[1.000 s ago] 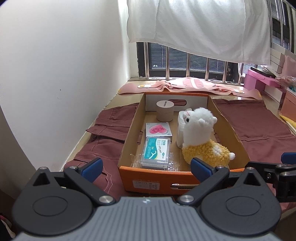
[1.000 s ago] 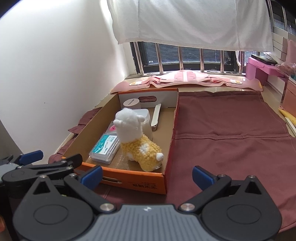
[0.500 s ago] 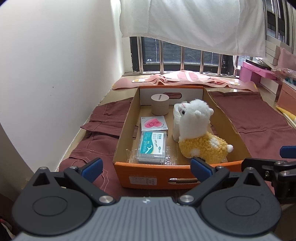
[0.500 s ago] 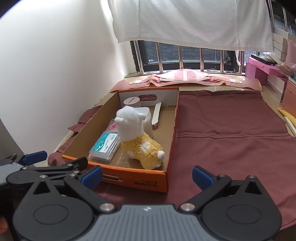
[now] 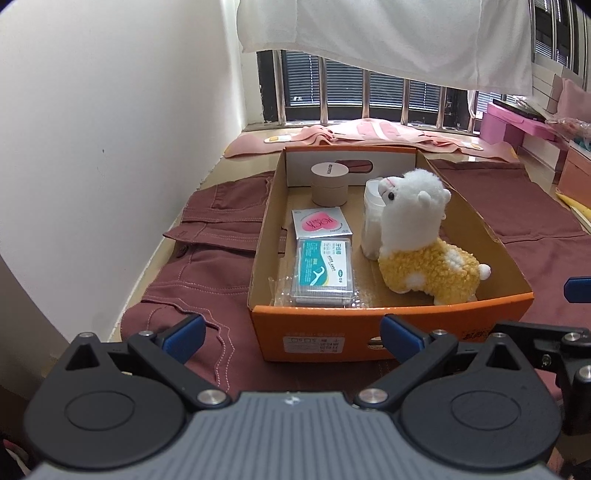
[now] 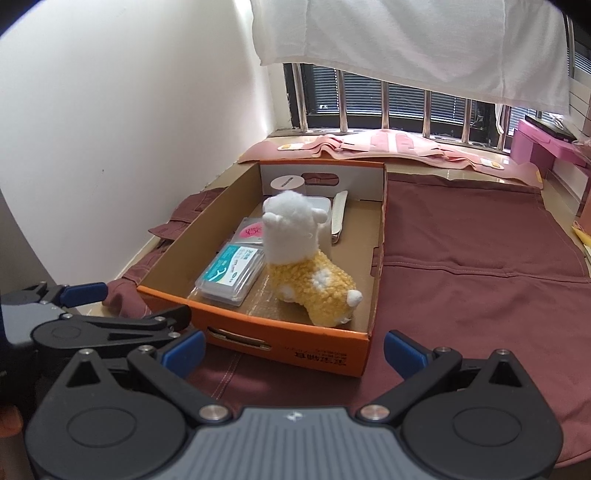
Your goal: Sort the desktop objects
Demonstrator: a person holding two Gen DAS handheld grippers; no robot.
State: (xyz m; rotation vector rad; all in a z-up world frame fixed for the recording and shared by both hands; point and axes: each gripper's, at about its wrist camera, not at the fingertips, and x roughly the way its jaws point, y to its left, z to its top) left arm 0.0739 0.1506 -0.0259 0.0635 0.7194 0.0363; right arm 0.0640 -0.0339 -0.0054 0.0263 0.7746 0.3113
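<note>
An orange cardboard box (image 5: 388, 325) (image 6: 295, 341) sits on maroon cloth. Inside it are a white-and-yellow plush alpaca (image 5: 421, 236) (image 6: 306, 258), a clear floss-pick case (image 5: 323, 271) (image 6: 232, 273), a small box with a pink heart (image 5: 319, 225) (image 6: 251, 232), a round beige tin (image 5: 330, 184), a white jar (image 5: 371, 221) behind the alpaca, and a flat cream tool (image 6: 339, 216). My left gripper (image 5: 291, 334) is open just short of the box's front wall. My right gripper (image 6: 293, 349) is open too, near the box's front right corner. Neither holds anything.
Maroon garments (image 5: 207, 266) cover the surface; a broad flat stretch (image 6: 480, 266) lies right of the box. A white wall (image 5: 110, 147) runs close on the left. Pink cloth (image 5: 369, 134) lies under the barred window, a white towel (image 5: 388, 33) hangs above, and pink furniture (image 5: 517, 125) stands far right.
Both grippers have drawn back a little from the box, which now sits slightly farther off and lower in each view. The objects inside have not moved. Both stay open.
</note>
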